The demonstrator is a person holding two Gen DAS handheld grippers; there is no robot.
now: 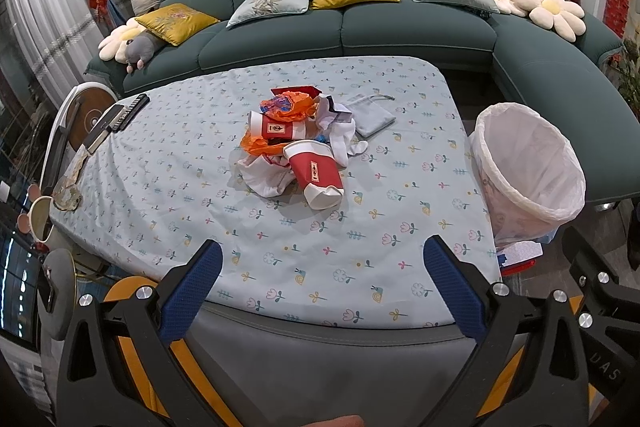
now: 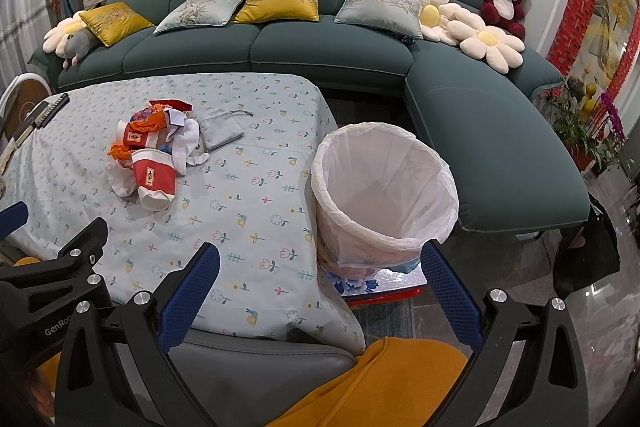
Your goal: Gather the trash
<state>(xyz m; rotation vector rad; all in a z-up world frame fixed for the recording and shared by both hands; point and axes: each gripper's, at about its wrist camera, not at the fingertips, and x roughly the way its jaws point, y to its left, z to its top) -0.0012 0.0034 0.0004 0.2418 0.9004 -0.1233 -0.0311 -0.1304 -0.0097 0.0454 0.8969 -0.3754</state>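
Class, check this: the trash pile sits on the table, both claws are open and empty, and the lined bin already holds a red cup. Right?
Not quite: the lined bin holds nothing visible, as the right wrist view shows. Both red cups remain in the trash pile on the table; the rest is right.

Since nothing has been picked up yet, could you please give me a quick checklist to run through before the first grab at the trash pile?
1. Left gripper open and empty: ok.
2. Right gripper open and empty: ok.
3. Trash bin lined and open, beside the table: ok.
4. Nearest red paper cup lies on its side, unobstructed from the front: ok.
5. Grey pouch is trash: cannot tell.
6. Cup is empty of liquid: cannot tell.
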